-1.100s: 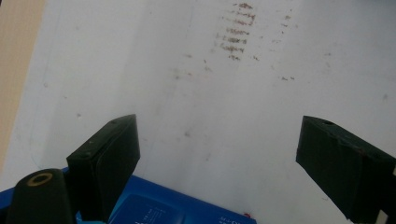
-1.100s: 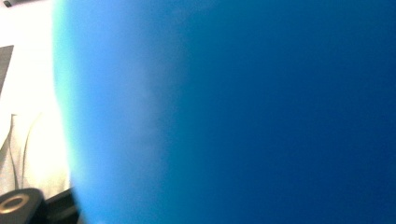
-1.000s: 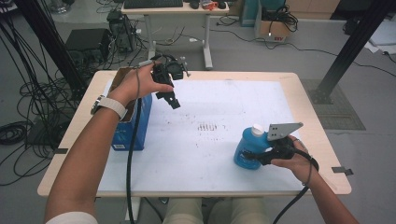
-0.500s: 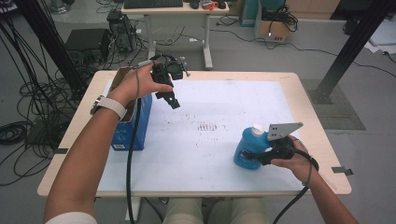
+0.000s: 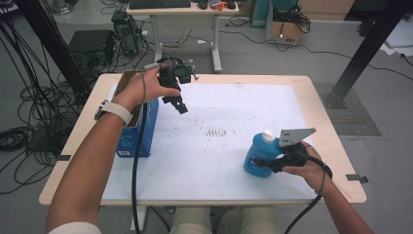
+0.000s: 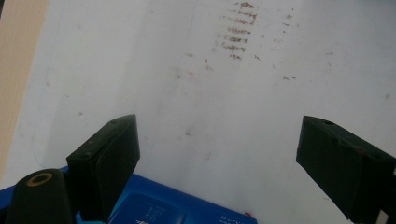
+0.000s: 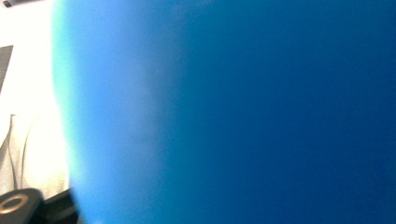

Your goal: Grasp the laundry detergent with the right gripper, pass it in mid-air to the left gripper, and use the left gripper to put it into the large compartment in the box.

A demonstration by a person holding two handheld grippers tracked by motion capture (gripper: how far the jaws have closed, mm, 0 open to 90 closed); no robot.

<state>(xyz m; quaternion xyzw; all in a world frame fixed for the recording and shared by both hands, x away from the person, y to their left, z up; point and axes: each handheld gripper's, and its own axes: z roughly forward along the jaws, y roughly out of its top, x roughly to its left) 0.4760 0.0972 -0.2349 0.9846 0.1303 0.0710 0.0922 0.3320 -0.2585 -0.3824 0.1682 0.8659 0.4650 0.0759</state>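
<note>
Right gripper (image 5: 272,163) clamps the upright blue bottle (image 5: 258,156), cap up.

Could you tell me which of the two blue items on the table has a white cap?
The blue bottle at the right gripper; the blue box has none.

On your left wrist you wear a watch (image 5: 113,110) with a white band and a dark face. At your left shoulder, a pale short sleeve (image 5: 73,228) shows at the lower edge of the high view. Your trousers (image 5: 224,220) are light khaki.

Your left gripper (image 5: 176,100) is black, with a round part on top and a black cable (image 5: 137,161) hanging from it. In the left gripper view its 2 jaws are black blocks, and a black knob (image 6: 37,196) has a brass ring inside.

Your right gripper (image 5: 280,161) is black too, with a grey 3-cornered plate (image 5: 294,135) showing small holes, and a thick black cable (image 5: 311,207).
</note>
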